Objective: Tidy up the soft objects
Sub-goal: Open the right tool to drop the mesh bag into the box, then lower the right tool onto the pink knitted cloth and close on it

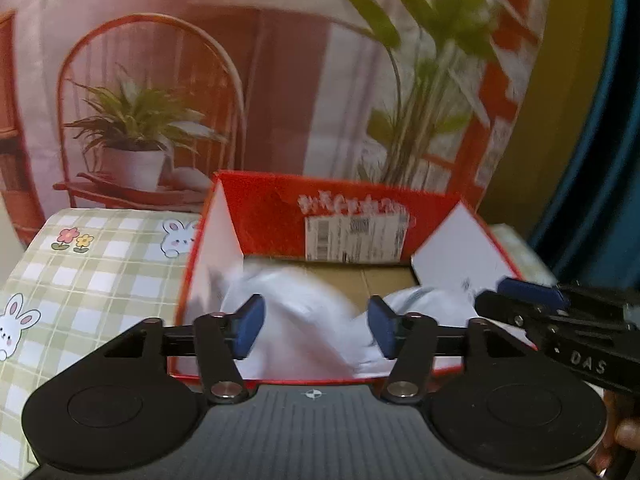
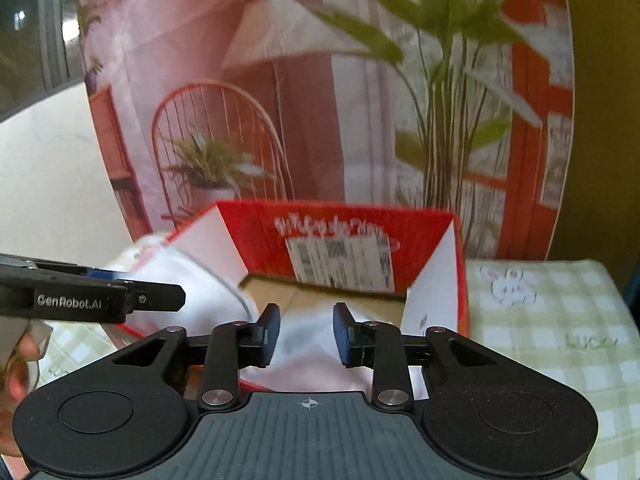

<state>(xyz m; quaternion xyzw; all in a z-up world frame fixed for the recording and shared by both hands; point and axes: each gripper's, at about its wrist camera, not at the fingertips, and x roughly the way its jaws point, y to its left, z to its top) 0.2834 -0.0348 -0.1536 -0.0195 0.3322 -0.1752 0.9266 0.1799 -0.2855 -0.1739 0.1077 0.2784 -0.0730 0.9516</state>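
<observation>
A red cardboard box [image 1: 332,196] with white inner flaps and a shipping label stands open on the table. Soft white cloth [image 1: 304,320] lies bunched inside it. My left gripper [image 1: 316,328] hangs over the box's near edge with its blue pads wide apart; the cloth sits between them, unpressed. The right gripper [image 1: 528,296] reaches in from the right. In the right wrist view the same box [image 2: 340,216] holds the white cloth [image 2: 304,356], and my right gripper [image 2: 306,334] stands partly open over it, pads clear of the fabric. The left gripper [image 2: 160,298] enters from the left.
A green checked tablecloth [image 1: 100,264] with bunny prints covers the table on both sides of the box [image 2: 552,320]. Behind stands a printed backdrop [image 1: 280,80] of a chair and potted plants. A hand [image 1: 624,432] shows at the lower right.
</observation>
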